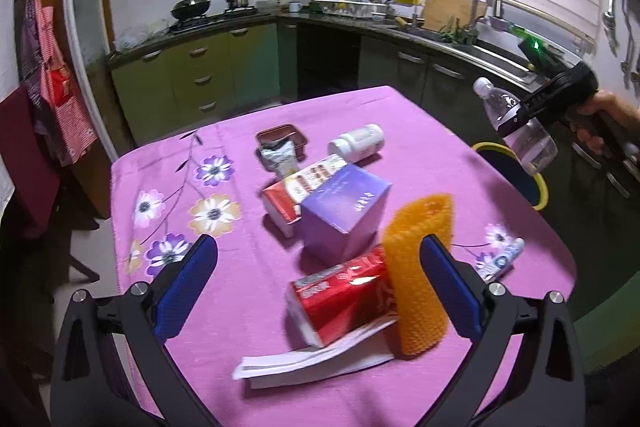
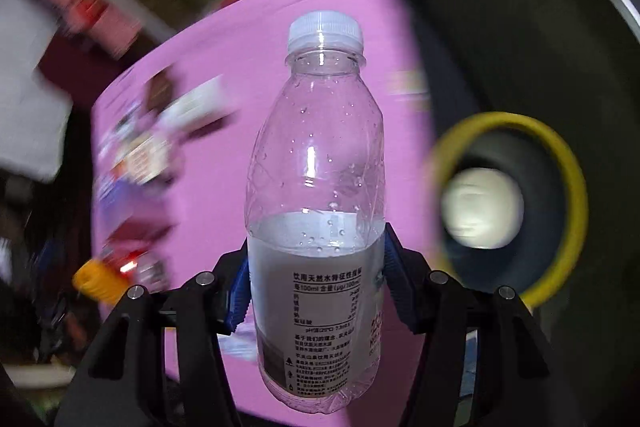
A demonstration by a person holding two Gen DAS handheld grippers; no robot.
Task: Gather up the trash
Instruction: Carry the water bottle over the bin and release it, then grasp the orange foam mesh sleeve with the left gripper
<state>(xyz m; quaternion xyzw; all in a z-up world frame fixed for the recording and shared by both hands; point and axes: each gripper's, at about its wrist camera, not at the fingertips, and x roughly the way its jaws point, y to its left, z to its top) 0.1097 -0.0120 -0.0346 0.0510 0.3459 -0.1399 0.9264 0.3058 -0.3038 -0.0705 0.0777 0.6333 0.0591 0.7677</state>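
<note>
1. Clear plastic bottle, white cap on, clamped low on its body between the blue pads of the right gripper; held off the right edge of the pink tablecloth, above and just beside the yellow-rimmed bin.
2. Same bottle from the left wrist view: tilted, cap towards the kitchen counter, gripped by the black tool in a hand.
3. Inside that bin, something pale and round at the bottom; too blurred to name.
4. Left gripper spread wide over the near part of the tablecloth, nothing pressed between its blue pads.
5. Between those pads, on the tablecloth: red can on its side, orange honeycomb sleeve right of it and touching, white folded paper under and in front of the can.
6. Beyond the can: purple box, red-and-white carton leaning against it, white pill bottle lying further back, brown tray with a crumpled wrapper at the far side.
7. Right of the orange sleeve, near the tablecloth's edge: small tube lying flat.
</note>
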